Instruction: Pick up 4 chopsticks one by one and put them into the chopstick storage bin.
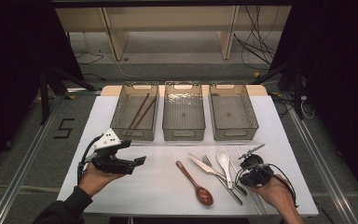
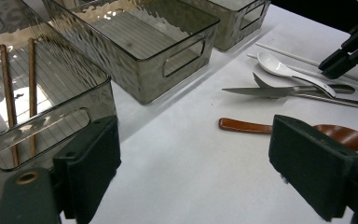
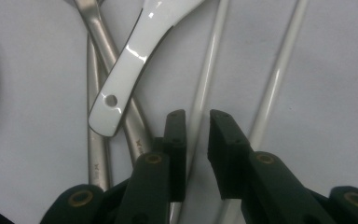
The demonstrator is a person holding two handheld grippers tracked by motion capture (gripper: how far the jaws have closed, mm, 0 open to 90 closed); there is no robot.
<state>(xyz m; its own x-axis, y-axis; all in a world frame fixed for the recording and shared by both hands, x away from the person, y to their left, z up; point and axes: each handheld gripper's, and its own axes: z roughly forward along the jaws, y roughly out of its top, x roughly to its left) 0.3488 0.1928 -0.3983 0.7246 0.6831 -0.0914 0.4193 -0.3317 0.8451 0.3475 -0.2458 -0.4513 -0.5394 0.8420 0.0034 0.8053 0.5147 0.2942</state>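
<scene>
White chopstick (image 3: 204, 88) is lying flat on the table (image 1: 158, 186) right next to the white spoon (image 3: 137, 51), sitting in the narrow gap of the right gripper (image 3: 197, 122) with the pads not quite pinching it, while the left gripper (image 2: 193, 154) hangs wide open and empty.

1. Pretty much the only thing I can actually read from here is a big black "5" (image 1: 64, 128) marked on the grey floor (image 1: 32, 154), off to the outer side of my left gripper (image 1: 135, 161), just past the table edge.
2. There's some tiny stamping on the metal handles (image 3: 137, 140) right beside my right gripper (image 3: 198, 123) in its own view, but it's too small and blurry to make out.
</scene>
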